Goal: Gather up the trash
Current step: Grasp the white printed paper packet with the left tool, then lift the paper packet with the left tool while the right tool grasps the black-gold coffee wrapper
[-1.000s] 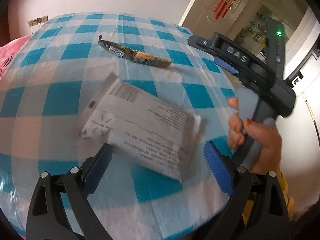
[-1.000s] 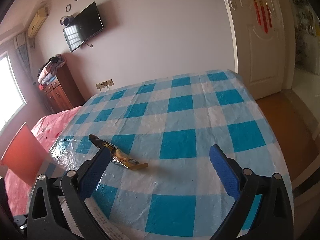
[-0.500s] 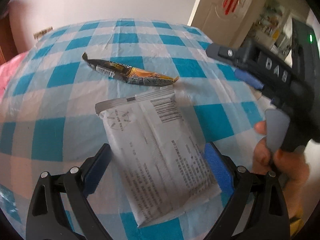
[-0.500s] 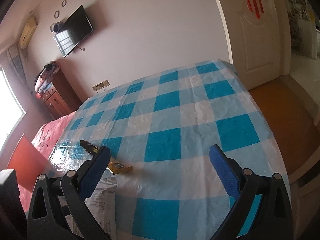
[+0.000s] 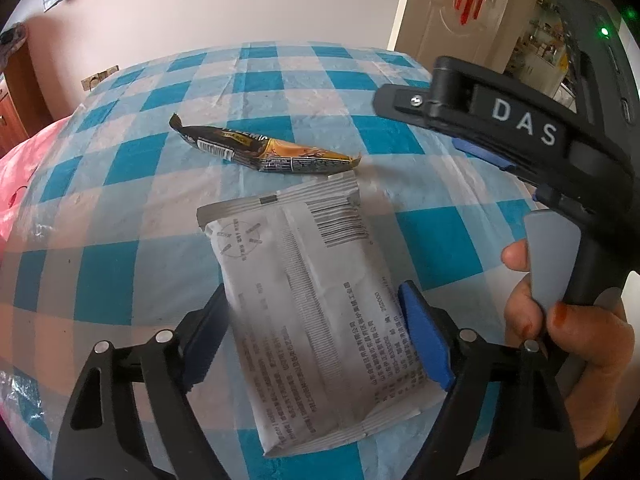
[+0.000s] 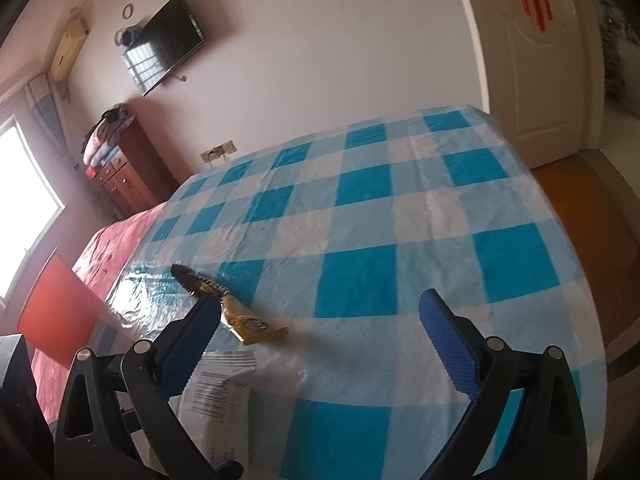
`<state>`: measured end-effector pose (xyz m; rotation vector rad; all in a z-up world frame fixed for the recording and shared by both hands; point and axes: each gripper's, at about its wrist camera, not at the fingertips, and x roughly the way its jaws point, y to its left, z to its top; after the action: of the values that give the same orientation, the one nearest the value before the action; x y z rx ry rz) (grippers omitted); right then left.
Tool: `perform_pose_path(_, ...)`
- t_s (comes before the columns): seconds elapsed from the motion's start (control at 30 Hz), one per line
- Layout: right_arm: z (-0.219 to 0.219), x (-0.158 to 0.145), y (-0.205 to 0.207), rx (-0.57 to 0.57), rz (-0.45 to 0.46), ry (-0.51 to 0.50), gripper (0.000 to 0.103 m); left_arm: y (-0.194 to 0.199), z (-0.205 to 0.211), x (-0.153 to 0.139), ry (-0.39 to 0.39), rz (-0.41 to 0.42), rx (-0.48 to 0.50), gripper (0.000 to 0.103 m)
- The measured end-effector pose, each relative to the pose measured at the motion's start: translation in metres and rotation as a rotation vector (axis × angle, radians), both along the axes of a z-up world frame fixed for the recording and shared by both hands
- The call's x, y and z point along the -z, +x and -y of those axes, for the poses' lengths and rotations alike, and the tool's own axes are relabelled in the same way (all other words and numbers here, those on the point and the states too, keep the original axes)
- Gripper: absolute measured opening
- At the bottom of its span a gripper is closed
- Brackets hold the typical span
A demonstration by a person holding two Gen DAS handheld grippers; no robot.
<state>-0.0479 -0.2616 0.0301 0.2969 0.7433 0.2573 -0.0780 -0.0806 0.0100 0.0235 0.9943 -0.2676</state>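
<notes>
Trash sits on the checked blue-and-white tabletop [image 5: 120, 160]: a grey printed packet [image 5: 312, 300] lies flat near the front edge, and a dark and gold snack wrapper [image 5: 264, 152] lies just beyond its far end, close by but not clearly touching. Left tool [image 5: 316, 336] points down over the packet, its blue pads [image 5: 424, 344] straddling the near half of the pack, and the jaws are closing in on it; the right pad is at the packet's edge, while the left one looks just short of it, so no firm squeeze yet. Over on the right, a hand [image 5: 572, 320] grips the handle of the right tool [image 6: 320, 348], a finger on its grey trigger. From that tool's own view, its jaws stand wide apart with nothing between them, hovering above the tabletop, the snack wrapper [image 6: 236, 312] beside its left finger and the packet's barcode end [image 6: 220, 392] low at the left.
</notes>
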Motion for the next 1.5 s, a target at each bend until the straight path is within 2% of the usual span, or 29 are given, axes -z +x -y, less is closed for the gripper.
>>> perform_pose_path(0.23, -0.025, 0.002, 0.004, -0.083, -0.008, -0.042, 0.098, 0.002, -0.011, -0.001, 0.003, 0.002, -0.021, 0.079)
perform_pose_path(0.63, -0.052, 0.003, 0.013, -0.154, -0.005, -0.079, 0.096, 0.01, -0.07, -0.011, -0.003, 0.031, -0.157, 0.078)
perform_pose_path(0.7, -0.056, 0.003, 0.014, -0.166, -0.006, -0.098, 0.09, 0.011, -0.076, -0.013, -0.008, 0.037, -0.17, 0.078)
perform_pose_path(0.73, -0.06, 0.004, 0.015, -0.175, -0.008, -0.109, 0.081, 0.011, -0.079, -0.013, -0.011, 0.039, -0.173, 0.078)
perform_pose_path(0.87, -0.069, 0.008, 0.018, -0.2, -0.038, -0.148, 0.061, 0.013, -0.086, -0.013, -0.011, 0.046, -0.182, 0.078)
perform_pose_path(0.97, -0.072, 0.01, 0.017, -0.233, -0.05, -0.135, 0.05, 0.014, -0.092, -0.012, -0.02, 0.046, -0.19, 0.078)
perform_pose_path(1.07, -0.081, 0.013, 0.01, -0.299, -0.067, -0.137, 0.046, 0.014, -0.098, -0.011, -0.026, 0.048, -0.195, 0.078)
perform_pose_path(1.13, -0.089, 0.011, 0.002, -0.363, -0.072, -0.112, 0.046, 0.015, -0.102, -0.011, -0.031, 0.047, -0.199, 0.078)
perform_pose_path(1.2, -0.096, 0.007, -0.005, -0.385, -0.054, -0.13, 0.046, 0.015, -0.107, -0.01, -0.038, 0.047, -0.205, 0.078)
perform_pose_path(1.3, -0.097, 0.001, -0.007, -0.341, -0.03, -0.156, 0.046, 0.015, -0.113, -0.008, -0.049, 0.045, -0.206, 0.078)
perform_pose_path(1.4, -0.095, -0.001, -0.004, -0.301, -0.022, -0.165, 0.058, 0.014, -0.116, -0.008, -0.047, 0.055, -0.198, 0.078)
perform_pose_path(1.5, -0.103, 0.002, 0.001, -0.299, -0.024, -0.216, 0.061, 0.013, -0.119, -0.007, -0.055, 0.059, -0.184, 0.078)
